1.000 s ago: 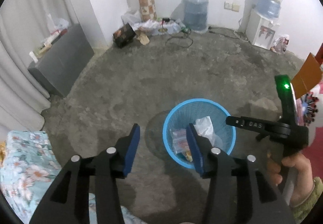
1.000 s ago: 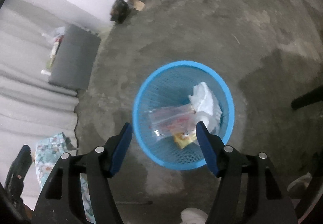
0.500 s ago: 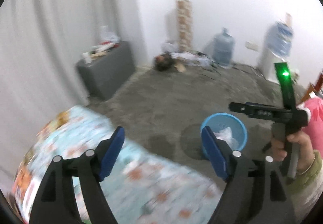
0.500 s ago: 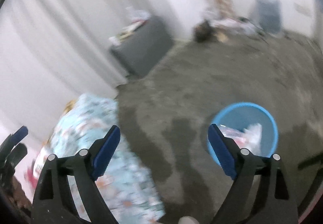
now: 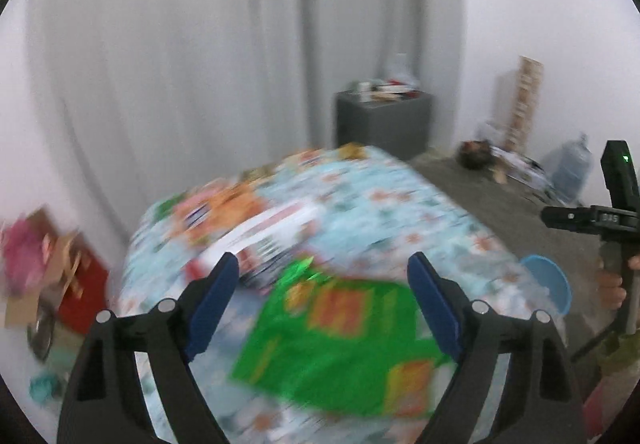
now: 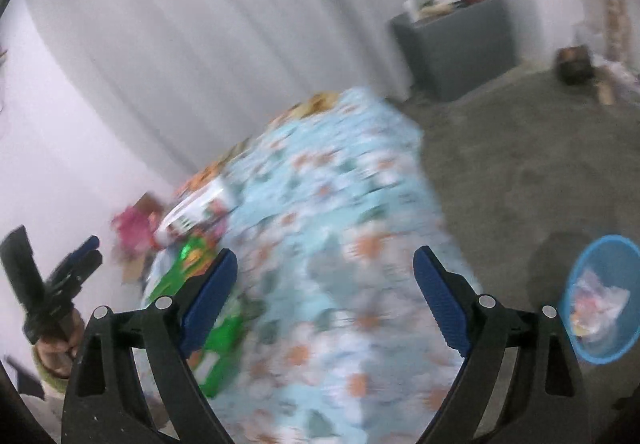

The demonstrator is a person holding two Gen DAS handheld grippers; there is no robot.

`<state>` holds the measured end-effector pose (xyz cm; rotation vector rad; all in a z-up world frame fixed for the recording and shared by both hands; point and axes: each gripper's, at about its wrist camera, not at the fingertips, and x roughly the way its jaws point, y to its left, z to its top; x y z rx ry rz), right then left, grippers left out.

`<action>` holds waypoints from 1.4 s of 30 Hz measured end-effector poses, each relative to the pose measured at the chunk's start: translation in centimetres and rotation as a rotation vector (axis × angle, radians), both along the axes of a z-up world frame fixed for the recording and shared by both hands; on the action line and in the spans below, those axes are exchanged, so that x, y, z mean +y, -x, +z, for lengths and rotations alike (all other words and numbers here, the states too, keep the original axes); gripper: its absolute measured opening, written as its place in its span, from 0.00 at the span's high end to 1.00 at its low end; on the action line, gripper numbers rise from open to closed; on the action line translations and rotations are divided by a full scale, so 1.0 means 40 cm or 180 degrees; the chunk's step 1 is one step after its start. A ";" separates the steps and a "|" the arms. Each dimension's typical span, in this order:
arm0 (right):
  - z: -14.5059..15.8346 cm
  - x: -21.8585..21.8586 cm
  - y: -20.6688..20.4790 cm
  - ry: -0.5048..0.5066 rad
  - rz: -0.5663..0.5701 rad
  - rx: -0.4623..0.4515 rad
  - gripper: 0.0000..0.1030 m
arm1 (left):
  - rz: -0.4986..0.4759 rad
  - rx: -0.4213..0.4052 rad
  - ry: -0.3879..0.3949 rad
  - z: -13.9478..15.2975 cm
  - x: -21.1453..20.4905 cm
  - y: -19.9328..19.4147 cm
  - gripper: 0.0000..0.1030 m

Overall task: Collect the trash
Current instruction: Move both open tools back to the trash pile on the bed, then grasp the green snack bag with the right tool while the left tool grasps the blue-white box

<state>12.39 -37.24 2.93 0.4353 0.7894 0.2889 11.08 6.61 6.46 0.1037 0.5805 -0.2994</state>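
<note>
Trash: green packet (image 5: 340,340) at lower centre lies between the left gripper (image 5: 323,304) fingers, which have just been spreading; right gripper (image 6: 325,300) likewise spread, empty. Step: reaching; next, closing on it.

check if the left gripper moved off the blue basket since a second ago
Yes. The left gripper, jaws just opened wider and empty, has swung from the blue basket, now far right, to over the green packet on the floral cloth.
</note>
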 end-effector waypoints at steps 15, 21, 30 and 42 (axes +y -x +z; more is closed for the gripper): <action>-0.092 0.323 -0.163 -0.0076 0.0828 0.0668 0.17 | 0.0312 0.0385 0.0490 -0.177 0.228 0.014 0.17; -0.101 0.340 -0.203 -0.0177 0.0810 0.0733 0.17 | 0.0196 0.0176 0.0621 -0.142 0.243 -0.057 0.17; -0.127 0.356 -0.242 -0.0104 0.0884 0.0874 0.22 | -0.0116 0.0479 0.1012 -0.182 0.220 -0.089 0.17; -0.204 0.469 -0.294 -0.0026 0.1451 0.1212 0.74 | -0.0304 0.1231 0.1433 -0.330 0.162 -0.033 0.57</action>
